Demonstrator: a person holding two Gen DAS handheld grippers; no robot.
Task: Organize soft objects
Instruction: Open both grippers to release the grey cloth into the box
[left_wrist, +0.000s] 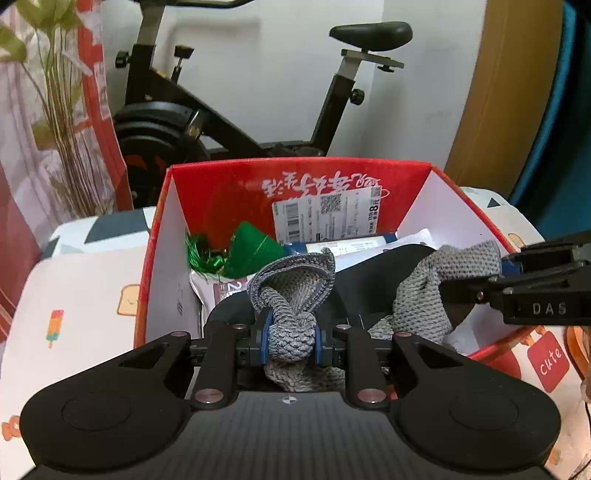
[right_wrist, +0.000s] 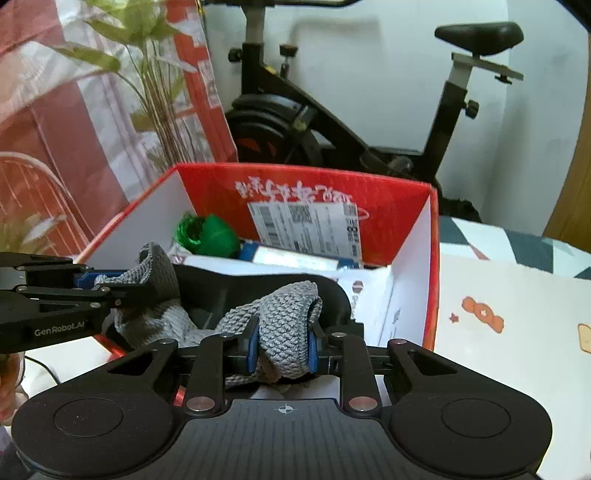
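A grey knitted cloth (left_wrist: 295, 284) with a black middle part (left_wrist: 365, 273) hangs stretched between my two grippers, over an open red box (left_wrist: 295, 164). My left gripper (left_wrist: 291, 341) is shut on one bunched end of the knit. The right gripper (left_wrist: 493, 275) comes in from the right edge, shut on the other end. In the right wrist view, my right gripper (right_wrist: 282, 349) pinches the grey knit (right_wrist: 284, 317), and the left gripper (right_wrist: 107, 282) holds the far end at the left. The red box (right_wrist: 303, 173) lies right below and ahead.
Inside the box are a green tasselled ornament (left_wrist: 236, 251), papers, a blue-white packet (right_wrist: 291, 256) and a shipping label (left_wrist: 327, 218). The box stands on a white sheet with cartoon prints (right_wrist: 509, 314). An exercise bike (left_wrist: 221, 110), a plant (left_wrist: 62, 110) and a wooden panel (left_wrist: 491, 92) stand behind.
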